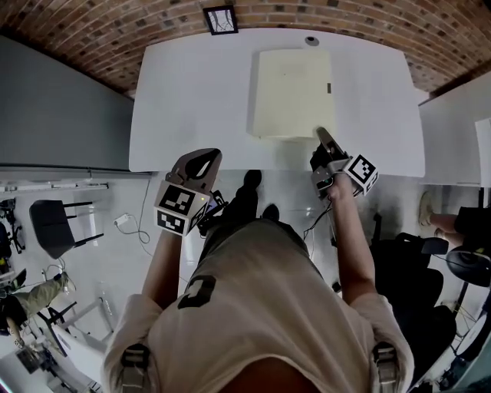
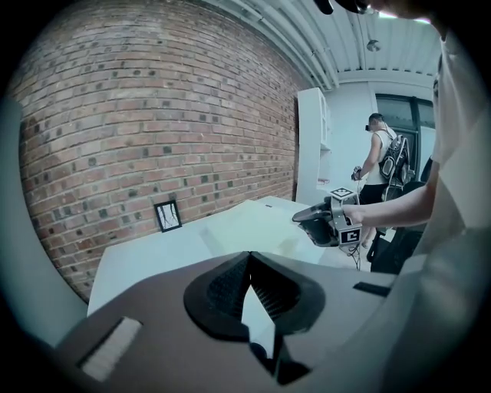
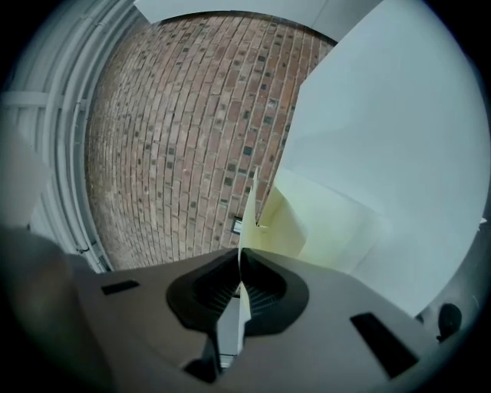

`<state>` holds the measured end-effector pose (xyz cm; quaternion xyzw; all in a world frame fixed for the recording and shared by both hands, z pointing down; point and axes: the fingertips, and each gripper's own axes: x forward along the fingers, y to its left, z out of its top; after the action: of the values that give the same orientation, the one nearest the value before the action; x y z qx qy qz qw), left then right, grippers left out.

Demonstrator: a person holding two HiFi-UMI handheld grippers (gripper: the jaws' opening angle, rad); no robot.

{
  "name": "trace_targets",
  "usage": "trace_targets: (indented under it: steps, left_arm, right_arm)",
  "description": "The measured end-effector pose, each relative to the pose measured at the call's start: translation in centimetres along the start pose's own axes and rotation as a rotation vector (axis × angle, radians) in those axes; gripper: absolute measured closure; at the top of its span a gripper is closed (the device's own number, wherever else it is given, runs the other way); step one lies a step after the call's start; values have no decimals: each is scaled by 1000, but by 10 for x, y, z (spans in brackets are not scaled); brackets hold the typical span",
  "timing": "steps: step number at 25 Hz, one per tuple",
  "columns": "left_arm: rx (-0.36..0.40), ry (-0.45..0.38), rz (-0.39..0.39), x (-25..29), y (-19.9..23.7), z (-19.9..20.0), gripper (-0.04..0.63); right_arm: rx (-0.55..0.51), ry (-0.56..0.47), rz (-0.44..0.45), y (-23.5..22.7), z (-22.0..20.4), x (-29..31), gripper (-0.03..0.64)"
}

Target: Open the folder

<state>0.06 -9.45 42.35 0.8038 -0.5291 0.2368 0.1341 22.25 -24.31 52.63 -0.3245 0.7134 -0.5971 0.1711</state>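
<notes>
A pale yellow folder (image 1: 291,92) lies flat at the middle-right of the white table (image 1: 192,100). My right gripper (image 1: 322,135) is at the folder's near right corner, shut on the thin edge of its cover. In the right gripper view the yellow sheet (image 3: 307,222) runs straight into the closed jaws of that gripper (image 3: 242,257), its corner lifted off the table. My left gripper (image 1: 205,157) hovers at the table's near edge, left of the folder, shut and empty. From the left gripper view, its jaws (image 2: 248,257) meet, with the folder (image 2: 253,226) and right gripper (image 2: 301,218) beyond.
A small framed picture (image 1: 221,20) leans on the brick wall behind the table, and a small round object (image 1: 311,41) sits at the far edge. A person (image 2: 381,153) stands beyond the white cabinet (image 2: 311,146). Chairs (image 1: 57,222) stand on the floor to the left.
</notes>
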Motion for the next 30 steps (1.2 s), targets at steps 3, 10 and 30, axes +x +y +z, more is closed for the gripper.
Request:
trace_targets:
  steps: [3, 10, 30]
  left_arm:
    - [-11, 21, 24, -10, -7, -14, 592]
    - [-30, 19, 54, -26, -2, -21, 592]
    - [-98, -11, 20, -40, 85, -53, 592]
  right_arm:
    - [7, -2, 0, -7, 2, -5, 611]
    - [-18, 14, -14, -5, -2, -13, 611]
    - [-144, -21, -109, 13, -10, -9, 611]
